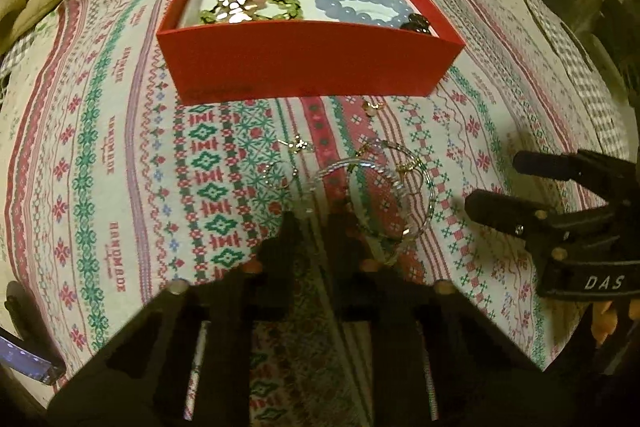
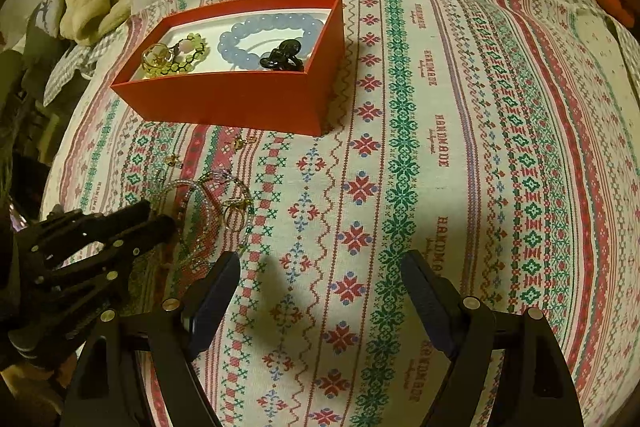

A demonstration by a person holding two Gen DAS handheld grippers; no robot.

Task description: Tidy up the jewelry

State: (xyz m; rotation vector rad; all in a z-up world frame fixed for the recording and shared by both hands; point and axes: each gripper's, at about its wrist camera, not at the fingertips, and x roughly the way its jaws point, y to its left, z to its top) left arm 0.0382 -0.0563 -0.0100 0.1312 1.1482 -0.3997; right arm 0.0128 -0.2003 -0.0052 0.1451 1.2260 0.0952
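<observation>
My matt black plastic tongs (image 2: 320,291) hang over a woven patterned cloth (image 2: 440,147); the red box (image 2: 224,99) looks like matt card, its blue beads (image 2: 240,35) glossy.

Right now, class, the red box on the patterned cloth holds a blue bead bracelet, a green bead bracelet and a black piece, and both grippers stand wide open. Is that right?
Not quite. Only the right gripper stands wide open; the left gripper is closed, as the right wrist view shows. The red box and its contents are as stated.
</observation>
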